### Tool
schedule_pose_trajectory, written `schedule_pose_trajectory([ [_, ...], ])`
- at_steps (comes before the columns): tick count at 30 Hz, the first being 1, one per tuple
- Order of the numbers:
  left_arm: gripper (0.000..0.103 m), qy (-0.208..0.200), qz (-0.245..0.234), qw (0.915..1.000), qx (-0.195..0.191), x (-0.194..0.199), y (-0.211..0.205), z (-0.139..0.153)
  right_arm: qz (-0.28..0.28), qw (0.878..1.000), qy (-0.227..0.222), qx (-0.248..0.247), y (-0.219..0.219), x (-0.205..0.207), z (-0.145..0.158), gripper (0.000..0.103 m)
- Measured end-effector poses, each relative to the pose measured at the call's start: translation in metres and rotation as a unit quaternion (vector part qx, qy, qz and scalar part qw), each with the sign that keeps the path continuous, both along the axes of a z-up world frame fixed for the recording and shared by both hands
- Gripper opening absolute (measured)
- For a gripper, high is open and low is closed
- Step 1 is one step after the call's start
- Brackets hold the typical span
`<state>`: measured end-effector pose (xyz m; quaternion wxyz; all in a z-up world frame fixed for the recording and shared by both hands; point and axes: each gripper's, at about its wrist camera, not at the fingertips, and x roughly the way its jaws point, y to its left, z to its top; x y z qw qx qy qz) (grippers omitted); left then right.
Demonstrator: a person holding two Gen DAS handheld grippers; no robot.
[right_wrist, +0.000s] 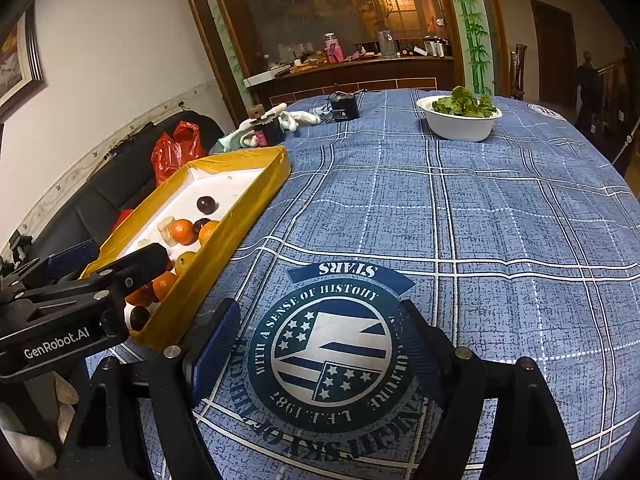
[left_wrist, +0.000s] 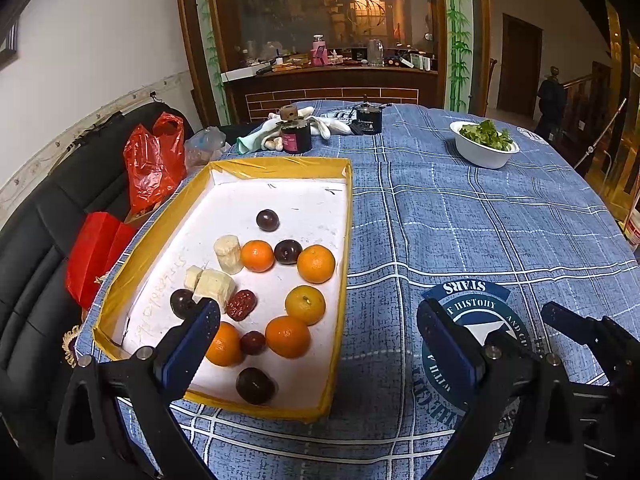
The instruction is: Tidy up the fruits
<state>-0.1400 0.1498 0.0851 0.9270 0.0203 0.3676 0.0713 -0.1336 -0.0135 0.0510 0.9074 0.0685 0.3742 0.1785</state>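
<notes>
- Fruit in yellow-walled tray [left_wrist: 344,216] with white floor, on tabletop's [left_wrist: 480,216] left side: five oranges [left_wrist: 315,263], several dark plums [left_wrist: 267,220], red date [left_wrist: 241,305], pale peeled chunks [left_wrist: 228,254].
- Clustered in near half of tray; one plum alone, farther back. Far end of tray floor bare.
- Left tongs [left_wrist: 316,344] spread wide, holding nothing. Left finger over tray's near-left area in front of pale chunks, right finger over blue cloth outside tray wall.
- Right tongs [right_wrist: 320,344] also wide, nothing gripped, over round "STARS / A SENSE OF HISTORY" emblem [right_wrist: 332,356], just right of tray's near corner.
- Right tongs visible at right edge of left wrist view; left tongs at left edge of right wrist view, over tray.
- Blue plaid cloth covering tabletop.
- White bowl [left_wrist: 482,154] of green leaves at far right, well apart from tray.
- Two dark jars [left_wrist: 296,136] and white gloves [left_wrist: 320,122] beyond tray's far end.
- Red plastic bags [left_wrist: 152,164] on black sofa [left_wrist: 48,216], left of tabletop.
</notes>
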Motion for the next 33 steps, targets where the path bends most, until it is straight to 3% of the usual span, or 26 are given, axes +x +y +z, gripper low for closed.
schedule_pose_trajectory([
  [9, 0.099, -0.004, -0.002, 1.0, -0.004, -0.002, 0.0, 0.001, 0.0, 1.0, -0.001, 0.0, 0.0, -0.001, 0.0, 0.084],
  [13, 0.099, -0.029, 0.014, 0.9995, -0.006, -0.009, 0.004, 0.009, 0.0, 1.0, -0.003, 0.0, 0.0, -0.002, 0.001, 0.084],
  [16, 0.099, -0.082, 0.052, 0.9952, 0.015, -0.025, 0.007, 0.027, 0.002, 1.0, -0.01, 0.001, 0.001, -0.005, 0.003, 0.085],
  [19, 0.103, -0.148, 0.091, 0.9839, 0.042, -0.046, 0.009, 0.047, 0.005, 1.0, -0.022, 0.004, 0.001, -0.009, 0.007, 0.085],
  [24, 0.103, -0.238, 0.093, 0.9644, 0.067, -0.076, 0.009, 0.055, 0.007, 0.999, -0.044, 0.004, 0.003, -0.015, 0.014, 0.085],
  [26, 0.103, -0.232, 0.077, 0.967, 0.072, -0.073, 0.006, 0.06, 0.008, 0.999, -0.048, 0.002, 0.004, -0.017, 0.016, 0.086],
  [33, 0.103, -0.192, 0.061, 0.9791, 0.028, -0.063, 0.006, 0.058, 0.01, 0.999, -0.052, -0.008, 0.008, -0.021, 0.017, 0.088],
])
